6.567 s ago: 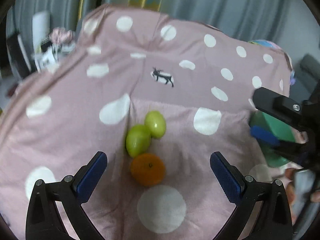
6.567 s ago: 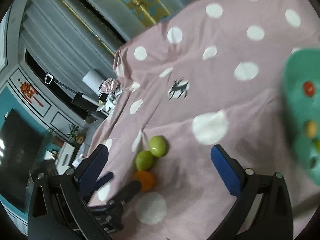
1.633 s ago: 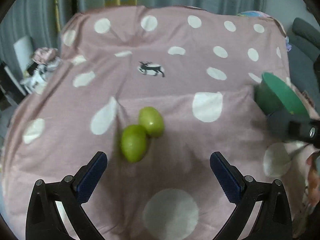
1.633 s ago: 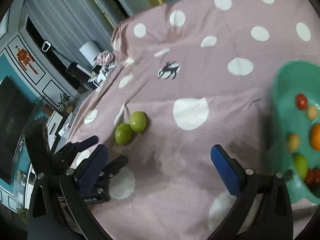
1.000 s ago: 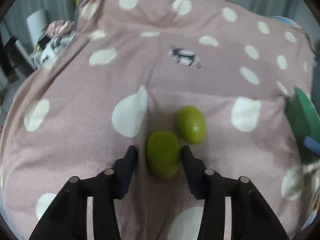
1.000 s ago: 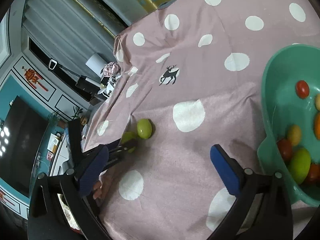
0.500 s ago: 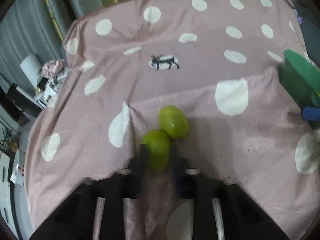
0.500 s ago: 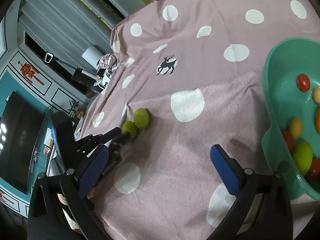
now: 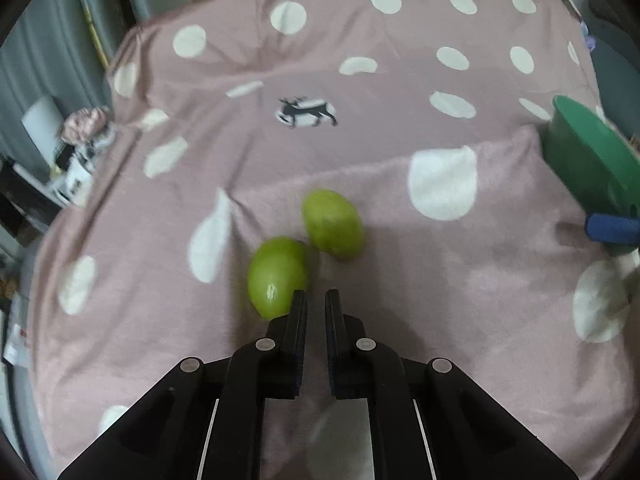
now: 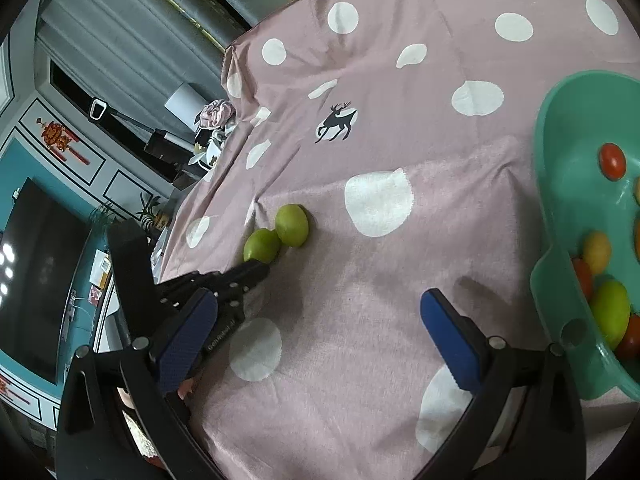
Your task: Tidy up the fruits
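Beneath both grippers a pink cloth with white dots is spread. To the right of the right gripper, close by its right finger, a green bowl is seen, filled with red, yellow and green fruits. That gripper's blue-padded fingers are spread wide, with nothing between them. Just ahead and left of the left gripper a green fruit is found on the cloth, outside its left finger; a second green fruit is touching it beyond. The left fingers are pressed together on nothing.
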Demonstrator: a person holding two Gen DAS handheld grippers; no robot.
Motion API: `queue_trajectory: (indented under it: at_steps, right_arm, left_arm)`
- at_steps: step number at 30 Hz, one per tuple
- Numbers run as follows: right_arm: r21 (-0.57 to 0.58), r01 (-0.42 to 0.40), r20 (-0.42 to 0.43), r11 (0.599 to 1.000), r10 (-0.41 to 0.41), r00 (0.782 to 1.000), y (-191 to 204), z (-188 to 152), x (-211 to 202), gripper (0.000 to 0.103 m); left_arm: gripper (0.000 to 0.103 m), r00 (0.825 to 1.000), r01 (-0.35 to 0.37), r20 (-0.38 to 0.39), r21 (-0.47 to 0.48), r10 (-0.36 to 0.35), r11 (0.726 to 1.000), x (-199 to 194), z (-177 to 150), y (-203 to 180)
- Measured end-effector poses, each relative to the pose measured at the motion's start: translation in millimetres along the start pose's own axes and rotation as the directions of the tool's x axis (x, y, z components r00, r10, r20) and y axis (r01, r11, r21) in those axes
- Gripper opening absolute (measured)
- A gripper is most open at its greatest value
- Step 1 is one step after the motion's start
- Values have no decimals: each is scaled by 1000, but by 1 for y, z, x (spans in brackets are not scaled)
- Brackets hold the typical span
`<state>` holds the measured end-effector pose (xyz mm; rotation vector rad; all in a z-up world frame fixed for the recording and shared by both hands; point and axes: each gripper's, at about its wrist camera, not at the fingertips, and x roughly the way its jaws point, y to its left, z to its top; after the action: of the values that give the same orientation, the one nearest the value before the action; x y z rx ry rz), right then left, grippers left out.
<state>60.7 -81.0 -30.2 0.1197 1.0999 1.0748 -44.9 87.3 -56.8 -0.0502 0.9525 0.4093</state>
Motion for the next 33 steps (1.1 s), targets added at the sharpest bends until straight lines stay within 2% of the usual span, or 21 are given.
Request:
queue_trajectory:
  at_steps: [2, 3, 6, 7, 8, 10, 11, 13, 15, 18, 20, 22, 25, 27, 28, 29, 31, 32, 33]
  right_arm:
    - [2, -1, -4, 1000, 1, 1000, 0, 0, 1, 102]
    - [3, -3, -6, 1000, 3, 1000, 0, 0, 1, 102]
    - [27, 1, -34, 1000, 0, 999, -4, -1, 8, 103]
    - [44, 17, -46, 999, -15, 999, -8, 0, 11, 103]
    - [65, 35, -59, 997, -31, 998, -12, -1, 15, 103]
    - [124, 53, -82, 991, -43, 996, -26, -2, 19, 103]
    - [144, 45, -83, 988, -34, 996, -31, -3, 19, 103]
    - [150, 28, -70, 988, -18, 997, -35, -2, 13, 103]
    - [148, 30, -60, 989, -21, 998, -37, -1, 7, 102]
    - [171, -14, -48, 985, 23, 999, -43, -1, 2, 102]
    - [173, -21, -47, 985, 30, 998, -44, -2, 1, 102]
    - [158, -9, -55, 987, 18, 998, -41, -2, 2, 102]
    - [130, 12, -70, 991, -3, 998, -36, -3, 4, 102]
    - [118, 21, -75, 993, -12, 997, -35, -2, 5, 102]
    - [120, 21, -74, 993, -12, 997, -35, -2, 5, 102]
    - [124, 20, -73, 992, -11, 997, -36, -2, 5, 102]
    - [129, 16, -72, 992, -6, 997, -37, -1, 5, 102]
    - [130, 16, -71, 991, -6, 997, -37, -2, 4, 102]
    - [127, 8, -71, 992, 1, 997, -36, -2, 4, 102]
  left_arm:
    - [6, 995, -101, 33, 66, 99, 993, -5, -2, -8]
    - [7, 992, -123, 52, 93, 119, 988, -9, -3, -11]
    - [13, 991, -110, 93, 115, 99, 987, -14, -1, -10]
    - [29, 992, -98, 94, 109, 88, 989, -12, 1, -8]
    - [56, 994, -75, 90, 92, 66, 993, -7, 5, -5]
    - [86, 998, -14, 55, 40, 12, 999, 2, 11, 3]
    - [87, 999, 36, 33, -6, -35, 999, 9, 14, 9]
    - [89, 997, 76, 25, -60, -75, 995, 17, 16, 15]
    - [89, 998, 52, 24, -83, -50, 995, 19, 17, 15]
    - [88, 1000, -6, 6, -45, 6, 999, 20, 14, 5]
    - [76, 999, -43, 27, -7, 43, 999, 13, 11, -3]
    - [72, 998, -33, 45, 5, 33, 999, 5, 9, -5]
    - [72, 992, -75, 103, 9, 74, 997, -9, 7, -6]
    - [72, 992, -33, 122, 50, 26, 998, -15, 5, -9]
    - [72, 994, 3, 107, 69, -11, 998, -14, 4, -11]
    - [72, 996, 12, 82, 73, -18, 997, -9, 5, -12]
    - [72, 1000, 13, -14, 52, -12, 999, 12, 8, -10]
    - [72, 997, 37, -66, 22, -35, 999, 22, 9, -7]
    - [72, 996, 71, -50, 0, -71, 997, 23, 10, -5]
